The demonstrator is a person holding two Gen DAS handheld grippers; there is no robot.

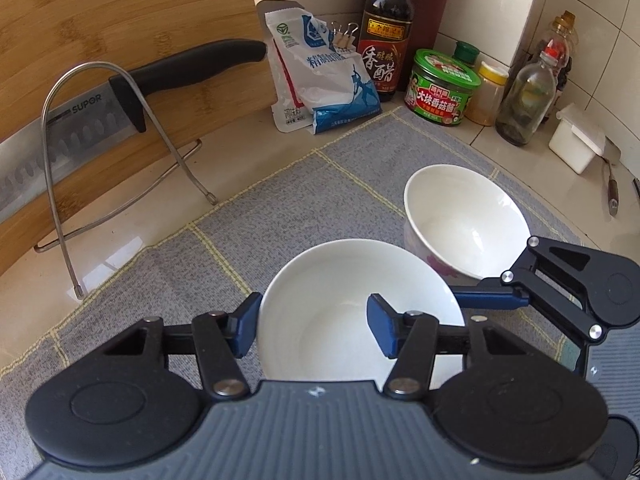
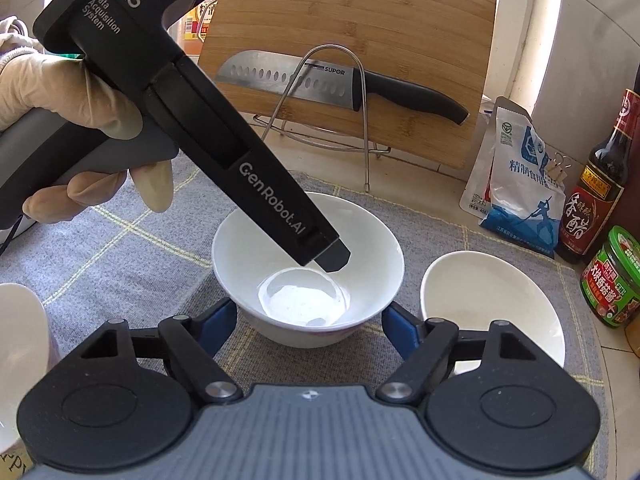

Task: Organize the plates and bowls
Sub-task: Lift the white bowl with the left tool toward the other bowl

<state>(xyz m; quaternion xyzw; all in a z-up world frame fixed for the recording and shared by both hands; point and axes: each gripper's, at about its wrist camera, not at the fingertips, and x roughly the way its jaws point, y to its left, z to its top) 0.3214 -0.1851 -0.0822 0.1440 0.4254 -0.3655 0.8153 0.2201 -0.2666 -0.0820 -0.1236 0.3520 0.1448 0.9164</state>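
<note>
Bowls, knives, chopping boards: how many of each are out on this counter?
bowls: 3 (one cut off at the picture's left edge)
knife: 1
chopping board: 1
Total: 5

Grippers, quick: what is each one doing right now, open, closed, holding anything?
Left gripper: open, one finger inside the near white bowl, one outside its rim; not clamped.
Right gripper: open, fingers either side of that bowl, holding nothing.
</note>
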